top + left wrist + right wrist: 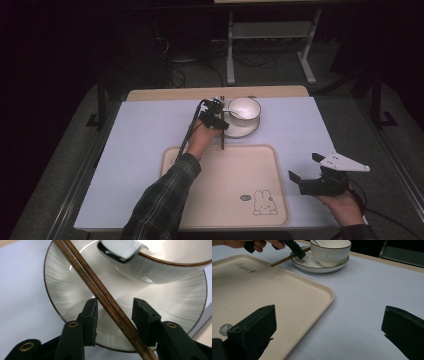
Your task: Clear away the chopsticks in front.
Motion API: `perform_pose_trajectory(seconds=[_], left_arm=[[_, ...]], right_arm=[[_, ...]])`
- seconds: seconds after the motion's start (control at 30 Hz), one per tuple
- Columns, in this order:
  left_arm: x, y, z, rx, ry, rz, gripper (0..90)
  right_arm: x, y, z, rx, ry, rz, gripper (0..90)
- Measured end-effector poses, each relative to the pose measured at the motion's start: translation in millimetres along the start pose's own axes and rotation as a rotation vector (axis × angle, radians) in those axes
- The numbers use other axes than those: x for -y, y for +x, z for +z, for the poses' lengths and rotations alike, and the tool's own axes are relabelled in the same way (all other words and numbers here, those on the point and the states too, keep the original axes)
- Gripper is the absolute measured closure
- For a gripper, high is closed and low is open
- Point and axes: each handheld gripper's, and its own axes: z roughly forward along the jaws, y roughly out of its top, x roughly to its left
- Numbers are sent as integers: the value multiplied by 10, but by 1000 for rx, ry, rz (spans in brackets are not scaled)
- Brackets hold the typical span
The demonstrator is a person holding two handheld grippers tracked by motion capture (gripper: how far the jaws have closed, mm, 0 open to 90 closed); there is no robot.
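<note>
A pair of brown chopsticks (107, 298) lies with its far end on the rim of a white plate (65, 290) and its near end towards the tray. A white ribbed bowl (244, 108) stands on that plate with a white spoon (120, 251) in it. My left gripper (115, 307) is open, one jaw on each side of the chopsticks, with gaps on both sides. In the high view the left gripper (216, 117) hovers at the plate's left edge. My right gripper (303, 165) is open and holds nothing, to the right of the tray.
A cream tray (225, 185) with a rabbit print lies at the front middle of the pale blue table top (140, 135). The right gripper view shows the tray's corner (324, 292) close to the jaws. Table legs and cables stand beyond the far edge.
</note>
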Motion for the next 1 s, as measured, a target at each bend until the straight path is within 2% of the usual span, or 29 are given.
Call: perform_pose_trajectory(seconds=[0.2, 0.6, 0.8, 1.0], left_arm=[[-17, 44, 35, -6, -4, 0, 610], [-83, 74, 78, -40, 2, 67, 721], [-99, 117, 91, -40, 0, 74, 768], [-113, 167, 92, -38, -2, 81, 779]], right_arm=[[2, -3, -7, 1, -3, 1, 0], [6, -16, -18, 4, -5, 3, 0], [10, -20, -24, 3, -6, 3, 0], [15, -24, -29, 6, -6, 6, 0]])
